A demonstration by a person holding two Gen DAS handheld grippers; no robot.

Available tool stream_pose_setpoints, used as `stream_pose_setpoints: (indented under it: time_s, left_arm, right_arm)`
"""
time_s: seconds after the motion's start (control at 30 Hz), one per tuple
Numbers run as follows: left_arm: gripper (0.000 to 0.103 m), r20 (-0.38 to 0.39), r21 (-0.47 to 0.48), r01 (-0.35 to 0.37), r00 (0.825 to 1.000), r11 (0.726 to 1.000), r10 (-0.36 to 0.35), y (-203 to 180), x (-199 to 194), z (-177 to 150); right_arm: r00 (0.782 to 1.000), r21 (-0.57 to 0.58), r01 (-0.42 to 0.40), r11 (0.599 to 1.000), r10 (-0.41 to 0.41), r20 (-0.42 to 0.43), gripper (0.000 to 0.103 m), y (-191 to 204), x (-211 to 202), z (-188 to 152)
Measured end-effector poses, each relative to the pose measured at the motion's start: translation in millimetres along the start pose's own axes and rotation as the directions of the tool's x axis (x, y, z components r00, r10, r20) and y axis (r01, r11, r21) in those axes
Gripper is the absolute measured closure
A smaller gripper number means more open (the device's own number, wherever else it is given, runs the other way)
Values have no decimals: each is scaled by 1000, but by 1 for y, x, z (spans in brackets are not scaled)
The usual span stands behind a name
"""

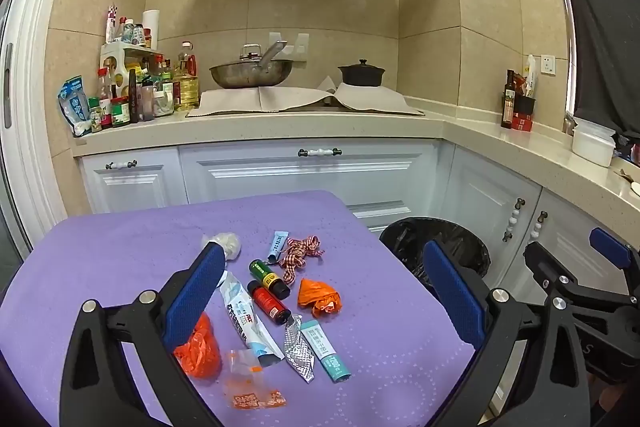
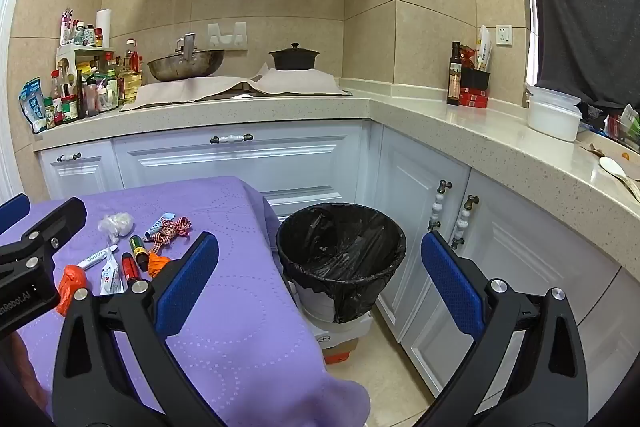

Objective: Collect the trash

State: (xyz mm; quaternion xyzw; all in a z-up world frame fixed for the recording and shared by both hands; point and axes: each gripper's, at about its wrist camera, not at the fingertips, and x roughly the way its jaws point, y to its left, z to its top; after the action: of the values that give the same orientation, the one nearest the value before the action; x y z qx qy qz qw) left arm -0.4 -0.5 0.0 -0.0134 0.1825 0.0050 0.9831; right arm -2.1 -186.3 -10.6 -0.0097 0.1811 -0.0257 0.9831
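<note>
Trash lies on a purple-covered table: an orange bag, another orange bag, a red bottle, a green bottle, a teal tube, a foil strip, a white pouch, a checked ribbon and a clear wad. My left gripper is open and empty above them. A black-lined trash bin stands on the floor right of the table. My right gripper is open and empty, in front of the bin.
White cabinets and an L-shaped counter surround the table. A wok, a black pot, condiment bottles and a white tub sit on the counter. The bin rests on a box.
</note>
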Motion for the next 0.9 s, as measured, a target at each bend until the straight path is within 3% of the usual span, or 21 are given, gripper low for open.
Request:
stream_pose_setpoints:
  time_s: [0.9]
  left_arm:
    - [6,-10,-6,-6,1000,1000,6,1,0,4]
  right_arm:
    - [1000,3,1,1000,-1,5,4,-1,0,0]
